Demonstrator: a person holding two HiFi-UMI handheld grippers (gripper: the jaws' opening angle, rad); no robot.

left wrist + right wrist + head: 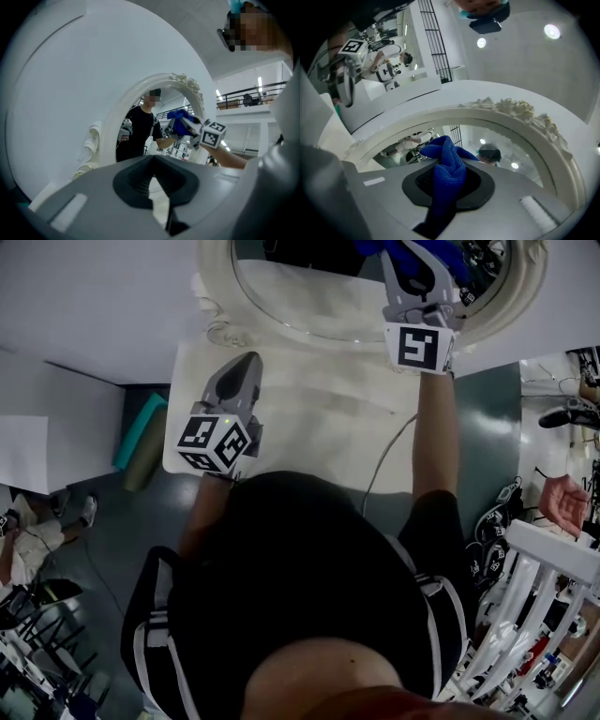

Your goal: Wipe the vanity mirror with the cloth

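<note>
The vanity mirror, oval with an ornate white frame (525, 298), stands at the far edge of the white table (309, 427). My right gripper (417, 263) is up against the glass, shut on a blue cloth (375, 247). In the right gripper view the cloth (447, 168) bunches out between the jaws just before the mirror glass (506, 150). My left gripper (242, 367) hovers over the table's left part, short of the mirror, jaws shut on nothing. The left gripper view shows the mirror frame (112, 126) and the right gripper (180, 124) with the cloth (178, 114).
A thin cable (384, 460) runs across the table towards me. A teal object (139, 427) lies on the floor left of the table. White racks (534, 596) and another person's hand (567, 502) are at the right; a seated person (19, 540) is at far left.
</note>
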